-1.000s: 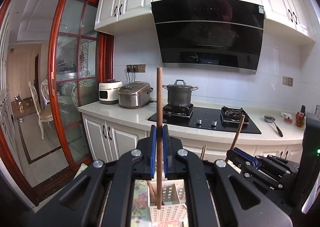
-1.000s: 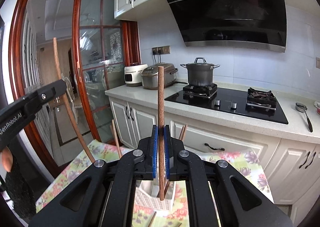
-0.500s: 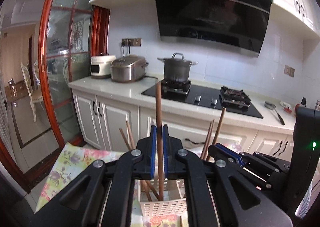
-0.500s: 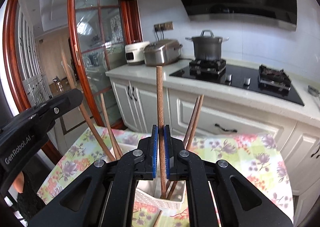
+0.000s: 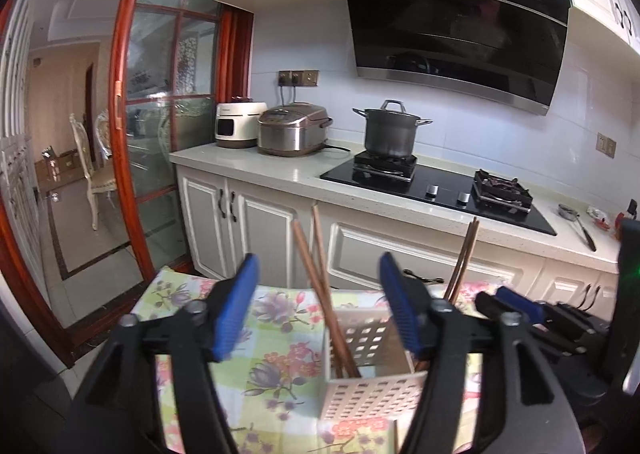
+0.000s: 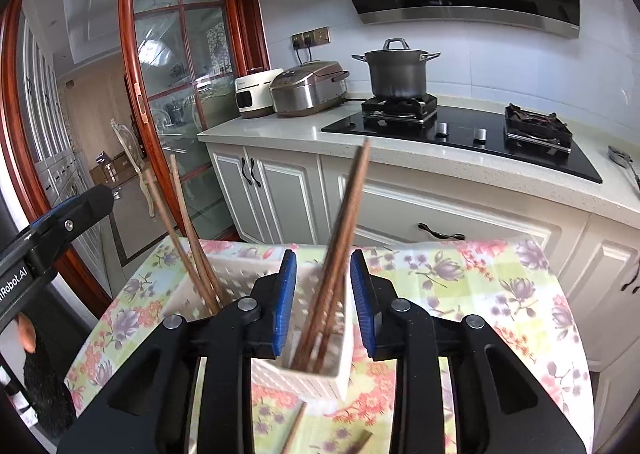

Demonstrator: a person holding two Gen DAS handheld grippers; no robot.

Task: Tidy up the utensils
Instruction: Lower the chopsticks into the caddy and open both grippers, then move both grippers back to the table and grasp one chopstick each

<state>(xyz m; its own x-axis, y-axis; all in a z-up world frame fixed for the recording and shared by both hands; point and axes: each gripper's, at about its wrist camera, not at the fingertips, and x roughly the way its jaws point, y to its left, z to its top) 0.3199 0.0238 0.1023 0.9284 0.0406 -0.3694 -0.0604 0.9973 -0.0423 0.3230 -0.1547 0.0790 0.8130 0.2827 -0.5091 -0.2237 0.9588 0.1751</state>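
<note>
A white perforated utensil holder [image 5: 372, 394] stands on the floral tablecloth [image 5: 272, 334]. Brown wooden chopsticks [image 5: 318, 286] lean in its left part, and another pair [image 5: 463, 254] leans at its right end. My left gripper [image 5: 318, 310] hangs just before the holder, its jaws opening wide, and its pads touch nothing. In the right wrist view, my right gripper [image 6: 323, 304] is over the holder [image 6: 316, 378], jaws opening. Several chopsticks [image 6: 345, 213] stand loose between its pads. The other chopsticks [image 6: 176, 234] lean at left, near the left gripper [image 6: 68, 217].
Two loose chopsticks [image 6: 296, 426] lie on the cloth in front of the holder. Behind the table runs a white counter [image 5: 256, 169] with two rice cookers [image 5: 294, 129], a pot [image 5: 390, 133] on a black hob and cabinets below. A hand [image 6: 24, 330] shows at far left.
Both grippers sank toward the holder and opened. The chopstick each one held upright now stands free in the holder among the others.
</note>
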